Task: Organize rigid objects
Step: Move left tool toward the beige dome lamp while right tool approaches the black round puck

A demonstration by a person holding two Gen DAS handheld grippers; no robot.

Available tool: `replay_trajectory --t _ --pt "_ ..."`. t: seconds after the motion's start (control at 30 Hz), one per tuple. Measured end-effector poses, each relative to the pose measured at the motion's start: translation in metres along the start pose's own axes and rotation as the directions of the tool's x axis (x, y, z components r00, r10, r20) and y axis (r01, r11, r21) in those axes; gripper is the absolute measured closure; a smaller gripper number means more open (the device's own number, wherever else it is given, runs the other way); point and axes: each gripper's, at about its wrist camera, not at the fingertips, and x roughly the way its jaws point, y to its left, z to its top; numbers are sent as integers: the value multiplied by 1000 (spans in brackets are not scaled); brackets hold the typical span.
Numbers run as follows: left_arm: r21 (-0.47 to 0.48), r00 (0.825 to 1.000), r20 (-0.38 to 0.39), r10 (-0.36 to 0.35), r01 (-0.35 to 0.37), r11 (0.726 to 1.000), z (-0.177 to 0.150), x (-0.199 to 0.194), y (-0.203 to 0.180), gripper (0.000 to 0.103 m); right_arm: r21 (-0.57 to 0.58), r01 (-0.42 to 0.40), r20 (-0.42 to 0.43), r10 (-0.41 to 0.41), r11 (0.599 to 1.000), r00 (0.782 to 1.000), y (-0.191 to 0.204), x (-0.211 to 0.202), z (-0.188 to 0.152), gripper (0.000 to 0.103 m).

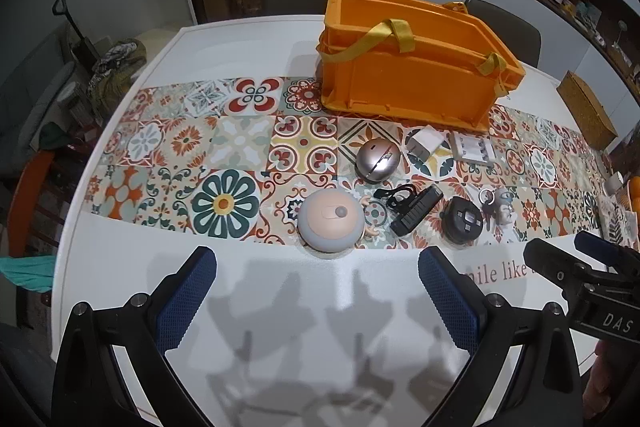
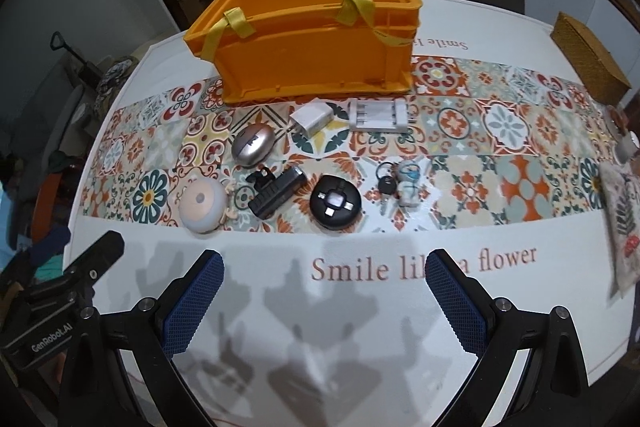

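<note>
Ahead of the left gripper, whose blue-padded fingers stood spread wide and empty over the bare white table, a round peach-topped device sat closest, nearly centred between the fingertips. Just beyond it and slightly right lay a silver egg-shaped mouse; further right, a black bike-light with clamp, then a round black cable puck, then keys with a small white figurine. Behind those, a white charger cube and a clear battery case lay beside each other, close before the orange crate with yellow straps, which stood upright at the far side of the patterned runner.

Right gripper likewise released, fingers wide apart, holding nothing, hovering over the printed words on the tablecloth. From it the cable puck lay straight ahead, the crate beyond and slightly left. A woven basket stood far right, well apart.
</note>
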Motion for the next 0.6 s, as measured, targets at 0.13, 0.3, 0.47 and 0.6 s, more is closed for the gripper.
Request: replay_trajectory --t 0.13,0.3,0.47,0.6 --pt "-2 1000 -25 7 -7 1000 1 15 0 0 -3 -6 -7 6 1000 1000 0 14 4 1" --pt "2 999 -50 9 -9 1000 1 32 0 0 -1 -24 -32 24 1000 999 -2 37 9 5" --pt "16 997 -70 26 -25 1000 1 49 -2 0 -2 -37 -53 37 999 998 -5 58 11 10" --pt "19 996 -85 26 -25 1000 3 62 -4 0 -8 -29 -78 29 1000 997 -5 74 13 13"
